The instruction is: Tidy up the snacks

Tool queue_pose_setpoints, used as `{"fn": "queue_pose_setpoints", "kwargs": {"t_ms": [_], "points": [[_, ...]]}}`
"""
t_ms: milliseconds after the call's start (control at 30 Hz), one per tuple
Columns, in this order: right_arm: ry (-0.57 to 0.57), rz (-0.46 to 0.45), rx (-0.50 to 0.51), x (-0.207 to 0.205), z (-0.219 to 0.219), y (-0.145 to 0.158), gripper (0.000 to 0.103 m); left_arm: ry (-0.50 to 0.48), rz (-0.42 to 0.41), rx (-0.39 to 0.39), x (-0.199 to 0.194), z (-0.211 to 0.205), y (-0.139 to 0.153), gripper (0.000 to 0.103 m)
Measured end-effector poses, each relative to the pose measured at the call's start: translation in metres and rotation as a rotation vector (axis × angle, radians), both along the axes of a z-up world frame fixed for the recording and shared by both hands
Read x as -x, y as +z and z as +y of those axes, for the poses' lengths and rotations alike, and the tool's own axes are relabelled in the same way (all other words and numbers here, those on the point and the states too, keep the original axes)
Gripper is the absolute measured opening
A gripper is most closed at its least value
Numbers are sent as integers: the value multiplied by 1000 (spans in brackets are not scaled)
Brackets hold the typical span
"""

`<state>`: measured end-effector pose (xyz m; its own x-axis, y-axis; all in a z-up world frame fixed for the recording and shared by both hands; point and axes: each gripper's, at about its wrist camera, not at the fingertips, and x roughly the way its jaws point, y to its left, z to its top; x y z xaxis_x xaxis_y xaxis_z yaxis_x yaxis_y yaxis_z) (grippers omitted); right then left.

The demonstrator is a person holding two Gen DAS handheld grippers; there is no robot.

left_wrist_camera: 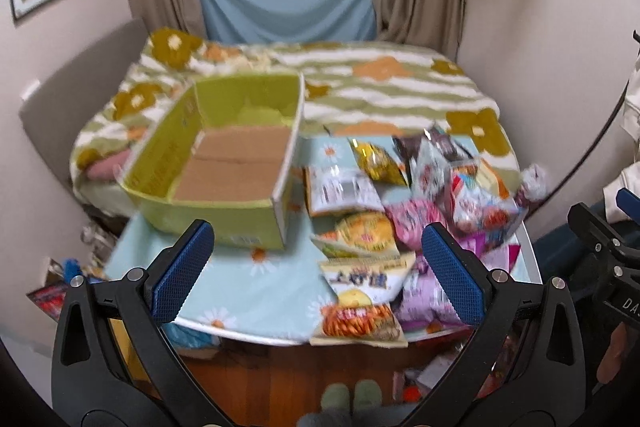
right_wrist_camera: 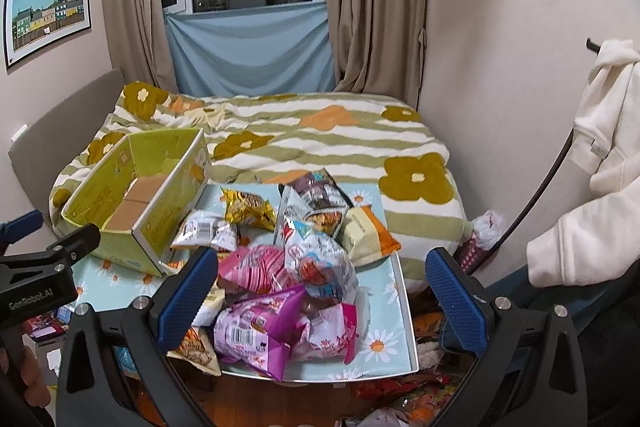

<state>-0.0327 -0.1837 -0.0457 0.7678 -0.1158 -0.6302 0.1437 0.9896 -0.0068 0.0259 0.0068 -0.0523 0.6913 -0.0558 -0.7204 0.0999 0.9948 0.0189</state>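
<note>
A green cardboard box (left_wrist_camera: 224, 163) (right_wrist_camera: 136, 203) with a bare brown floor stands open-topped on the left of a small daisy-print table (left_wrist_camera: 256, 279) (right_wrist_camera: 384, 311). A heap of snack packets (left_wrist_camera: 400, 211) (right_wrist_camera: 288, 267) covers the table's right half: pink, purple, yellow and white bags. One orange-and-white packet (left_wrist_camera: 360, 303) hangs over the near edge. My left gripper (left_wrist_camera: 316, 275) hovers open above the near table edge, between box and heap, holding nothing. My right gripper (right_wrist_camera: 320, 299) is open over the pink and purple packets (right_wrist_camera: 264, 331), empty.
A bed with a flowered green-striped quilt (right_wrist_camera: 320, 147) lies just behind the table. Curtains and a window stand beyond. A white garment (right_wrist_camera: 600, 163) hangs at the right wall. Clutter lies on the floor (right_wrist_camera: 400, 395) under and beside the table.
</note>
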Motion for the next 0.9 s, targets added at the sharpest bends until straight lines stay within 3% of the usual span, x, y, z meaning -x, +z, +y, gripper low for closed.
{"fn": "queue_pose_setpoints", "kwargs": {"t_ms": [333, 667, 900], "points": [[66, 153, -95, -16, -18, -56, 103, -24, 234, 47, -15, -8, -81, 103], [218, 233, -168, -40, 1, -112, 103, -70, 341, 79, -35, -17, -147, 103], [285, 265, -184, -56, 12, -135, 96, -102, 397, 92, -47, -24, -175, 69]]}}
